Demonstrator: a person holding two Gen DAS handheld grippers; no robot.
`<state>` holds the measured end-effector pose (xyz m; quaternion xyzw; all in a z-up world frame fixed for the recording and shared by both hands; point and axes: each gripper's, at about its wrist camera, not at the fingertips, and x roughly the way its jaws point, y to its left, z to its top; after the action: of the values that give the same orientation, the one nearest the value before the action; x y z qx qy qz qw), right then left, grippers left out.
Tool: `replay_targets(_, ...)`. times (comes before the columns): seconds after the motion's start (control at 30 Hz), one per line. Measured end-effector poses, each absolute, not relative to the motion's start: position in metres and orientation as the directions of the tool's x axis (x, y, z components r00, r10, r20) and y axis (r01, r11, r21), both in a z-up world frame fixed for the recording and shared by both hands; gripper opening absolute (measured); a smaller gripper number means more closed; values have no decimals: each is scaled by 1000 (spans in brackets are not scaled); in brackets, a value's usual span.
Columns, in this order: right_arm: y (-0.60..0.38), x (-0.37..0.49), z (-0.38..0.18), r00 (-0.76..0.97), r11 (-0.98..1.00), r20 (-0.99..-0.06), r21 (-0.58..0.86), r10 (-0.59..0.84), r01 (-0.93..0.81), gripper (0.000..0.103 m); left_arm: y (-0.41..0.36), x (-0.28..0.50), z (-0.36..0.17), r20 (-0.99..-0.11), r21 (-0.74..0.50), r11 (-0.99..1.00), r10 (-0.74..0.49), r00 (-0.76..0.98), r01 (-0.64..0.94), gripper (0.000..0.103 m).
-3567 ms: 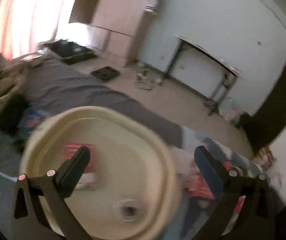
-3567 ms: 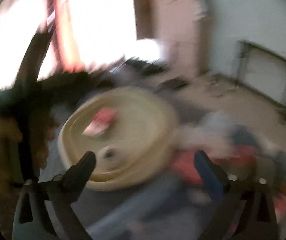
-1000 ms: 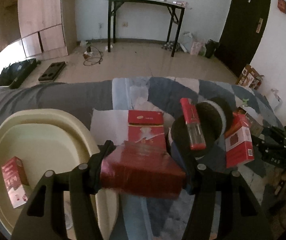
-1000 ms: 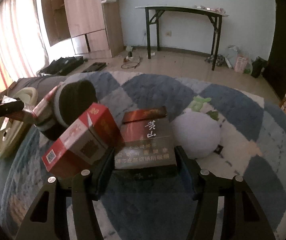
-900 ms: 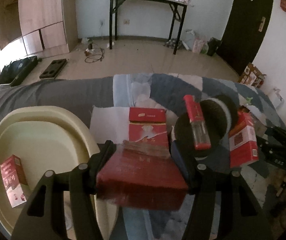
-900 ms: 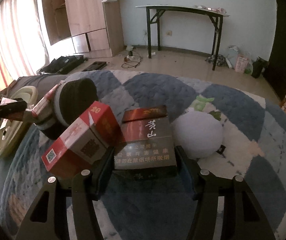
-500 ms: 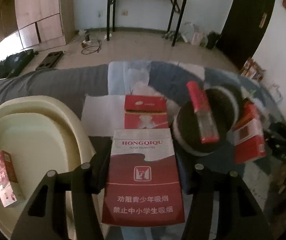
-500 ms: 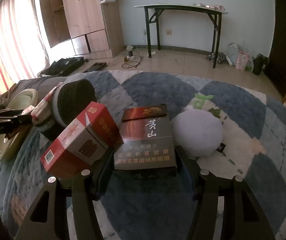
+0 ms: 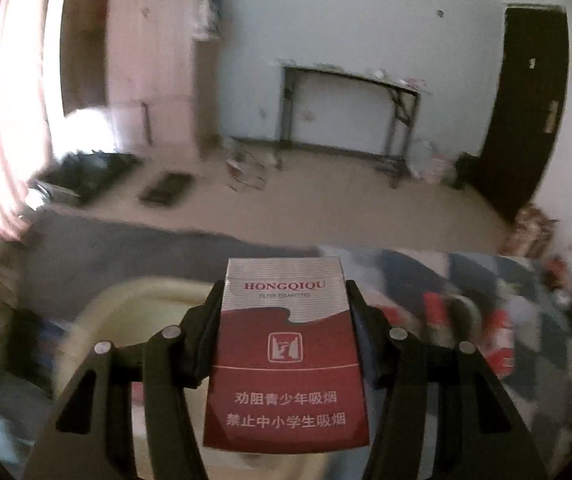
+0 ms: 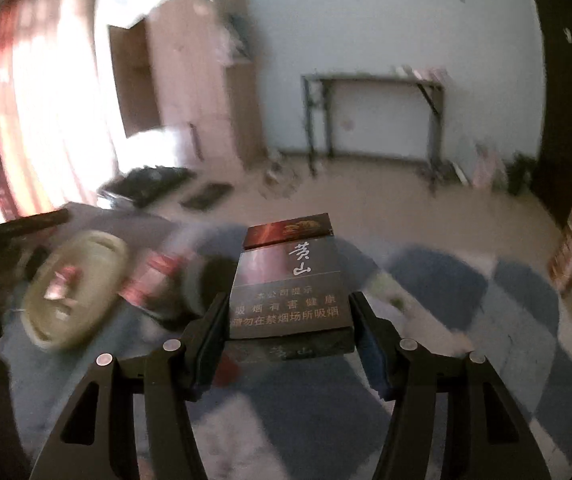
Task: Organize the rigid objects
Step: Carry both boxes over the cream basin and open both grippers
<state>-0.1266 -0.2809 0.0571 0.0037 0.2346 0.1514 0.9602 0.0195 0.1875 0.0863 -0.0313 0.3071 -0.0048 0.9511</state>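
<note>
Red pack [image 9: 286, 356] between left jaws

A red-and-silver cigarette pack [image 9: 286, 354] carries white lettering; at nine o'clock of it sits a cream basin [image 9: 126, 316]. The other pack [image 10: 292, 286] is dark brown with gold characters, above a blue-and-white checked rug [image 10: 466, 292].

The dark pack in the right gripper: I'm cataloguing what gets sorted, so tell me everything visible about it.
The dark pack is a flat, box-shaped cigarette carton, seemingly glossy cardboard, dark brown to black with a reddish flip-top and light and gold Chinese print. The right gripper is shut on it, its two fingers pressing on the long side edges near the bottom. It is held clear of the blue checked rug, face up, lid end pointing away from the camera. Nothing else touches it.
</note>
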Motion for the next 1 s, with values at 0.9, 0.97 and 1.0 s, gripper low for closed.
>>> replay_targets(0.9,99,-18,-9,401,630,-763,9,506,-777,58,316,53,-41,-810,-175,978,-77,581,-113,58)
replay_targets(0.97,110,-6,-14,394,627,-776,2,492,-779,59,315,52,-35,-802,-181,978,-85,591,-105,58)
replay_targets(1.0,112,-5,-16,396,630,-779,-1,486,-776,60,316,50,-30,-796,-177,978,-77,600,-110,62)
